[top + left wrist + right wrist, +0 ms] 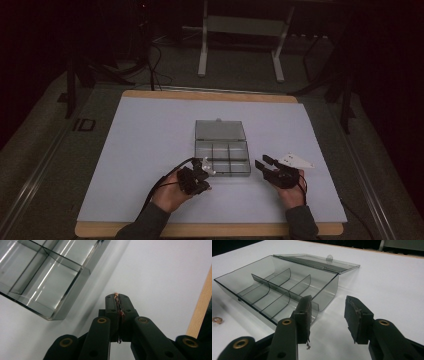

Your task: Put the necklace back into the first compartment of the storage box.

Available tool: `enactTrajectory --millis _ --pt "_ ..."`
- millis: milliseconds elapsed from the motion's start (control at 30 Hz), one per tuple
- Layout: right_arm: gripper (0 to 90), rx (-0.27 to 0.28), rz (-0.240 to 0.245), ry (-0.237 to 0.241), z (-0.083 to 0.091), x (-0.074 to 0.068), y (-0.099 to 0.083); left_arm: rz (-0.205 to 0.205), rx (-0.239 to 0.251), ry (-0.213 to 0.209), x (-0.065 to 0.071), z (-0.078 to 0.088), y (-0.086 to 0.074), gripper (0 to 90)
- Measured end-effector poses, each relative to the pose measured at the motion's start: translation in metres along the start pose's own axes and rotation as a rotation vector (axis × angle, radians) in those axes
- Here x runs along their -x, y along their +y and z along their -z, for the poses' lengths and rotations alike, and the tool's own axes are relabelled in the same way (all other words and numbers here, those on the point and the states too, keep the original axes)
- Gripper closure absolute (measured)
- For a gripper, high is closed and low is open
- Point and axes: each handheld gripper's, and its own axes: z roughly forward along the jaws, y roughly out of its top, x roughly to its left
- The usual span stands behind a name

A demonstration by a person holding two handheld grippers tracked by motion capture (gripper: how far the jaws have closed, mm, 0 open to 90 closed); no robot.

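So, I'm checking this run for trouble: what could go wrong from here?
The left gripper is shut beside the open clear box; anything tiny between its fingers could drop outside a compartment. The coppery ring lies loose by the box and might get swept away.

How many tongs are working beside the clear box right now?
2. Left tongs, shut, by the clear box's near-left corner; right tongs, open, off its near-right corner. None look hidden.

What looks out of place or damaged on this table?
A small coppery ring lies loose on the white table, outside the open clear plastic compartment box. The pad lining on the right tongs looks frayed at the edges.
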Motion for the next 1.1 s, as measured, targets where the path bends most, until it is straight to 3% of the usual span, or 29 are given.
enactTrajectory --millis 200,667,1100 --pt "57.3 0.005 -0.004 0.002 0.0 0.0 0.0 0.013 0.02 -0.024 -0.005 0.006 -0.001 88.3" --pt "57.3 0.005 -0.01 0.0 0.0 0.0 0.0 -0.023 0.005 0.004 -0.013 0.026 0.006 88.2" --pt "57.3 0.003 -0.008 0.005 -0.001 0.0 0.0 -0.019 -0.01 0.019 -0.028 0.036 -0.001 88.3"
